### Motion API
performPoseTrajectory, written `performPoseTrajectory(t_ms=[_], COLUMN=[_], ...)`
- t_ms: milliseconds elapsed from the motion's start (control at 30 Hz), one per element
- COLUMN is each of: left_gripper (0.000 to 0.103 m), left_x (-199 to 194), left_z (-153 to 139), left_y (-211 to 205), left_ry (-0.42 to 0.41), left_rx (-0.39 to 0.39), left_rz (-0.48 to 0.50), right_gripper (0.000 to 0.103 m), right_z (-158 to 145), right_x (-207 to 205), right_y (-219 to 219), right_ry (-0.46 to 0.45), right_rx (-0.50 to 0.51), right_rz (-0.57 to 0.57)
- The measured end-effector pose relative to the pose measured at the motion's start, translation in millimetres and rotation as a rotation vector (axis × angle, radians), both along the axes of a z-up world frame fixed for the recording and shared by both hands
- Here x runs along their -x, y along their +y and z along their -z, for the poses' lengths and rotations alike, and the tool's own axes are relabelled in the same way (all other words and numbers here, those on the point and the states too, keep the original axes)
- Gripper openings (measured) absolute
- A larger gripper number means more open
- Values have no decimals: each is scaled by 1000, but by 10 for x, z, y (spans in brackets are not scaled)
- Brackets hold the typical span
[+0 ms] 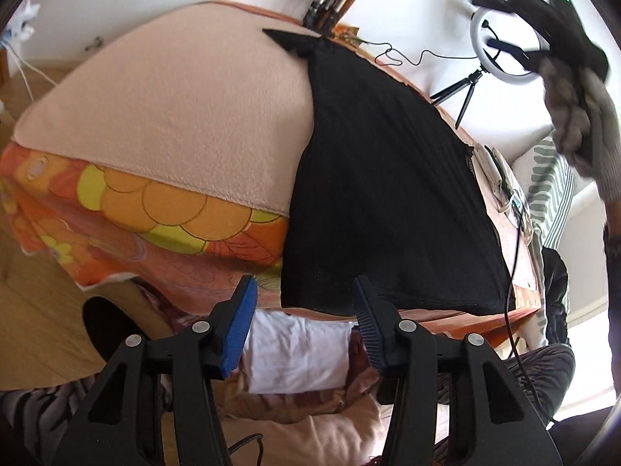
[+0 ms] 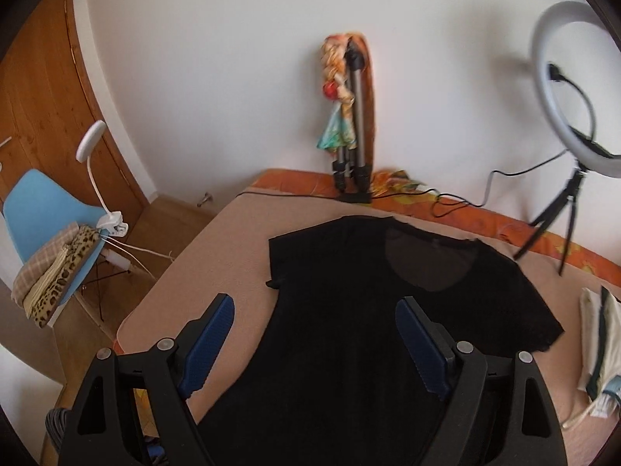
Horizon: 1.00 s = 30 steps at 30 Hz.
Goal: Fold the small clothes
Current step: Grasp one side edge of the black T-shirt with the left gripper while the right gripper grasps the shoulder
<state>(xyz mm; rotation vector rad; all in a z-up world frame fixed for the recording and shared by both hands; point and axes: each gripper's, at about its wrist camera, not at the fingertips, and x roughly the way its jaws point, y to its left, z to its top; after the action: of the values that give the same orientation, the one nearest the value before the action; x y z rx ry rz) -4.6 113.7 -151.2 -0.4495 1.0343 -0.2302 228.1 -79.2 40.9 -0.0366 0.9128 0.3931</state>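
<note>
Black cotton: one T-shirt [image 2: 349,330] lies flat, neck away from me, on a bed's single peach blanket [image 1: 163,116]. My left hand-held gripper [image 1: 306,295] hangs at its hem, pads parted, pinching nothing. My right hand-held gripper [image 2: 314,314] hovers spread above its middle. One ring light [image 2: 566,89] stands beyond.

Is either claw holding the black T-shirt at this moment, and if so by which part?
Neither. The left claw is open at the black T-shirt's hem edge with no cloth between its pads. The right claw hangs open above the shirt.
</note>
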Motion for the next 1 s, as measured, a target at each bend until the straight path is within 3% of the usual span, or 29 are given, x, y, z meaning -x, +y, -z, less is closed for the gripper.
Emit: performPoseTrajectory(t_ms=[233,433,633,800,900,1000], left_gripper=[48,48,47,43,34,35], left_x=[-39,-95,-144,-177,-200,-206], left_z=[98,144,211,285,319,330], left_y=[108,140,114,167,185,196], left_ry=[15,20,36,63,80,84], left_rx=[81,108,138,173,191,202], left_rz=[11,6,18,13,2,-1], right_gripper=[84,84,78,73,72,68], right_z=[472,886,1432,1817,1997,2121], right_x=[-640,-1036,-1491,-1804,-1914,-1961], right_y=[539,966,1367,1609,1687,1747], right_ry=[133,191,250,285,304,312], right_rx=[-21,-10,-5,15,23,67], right_rz=[-15,-30,-36,-26,-19,-30])
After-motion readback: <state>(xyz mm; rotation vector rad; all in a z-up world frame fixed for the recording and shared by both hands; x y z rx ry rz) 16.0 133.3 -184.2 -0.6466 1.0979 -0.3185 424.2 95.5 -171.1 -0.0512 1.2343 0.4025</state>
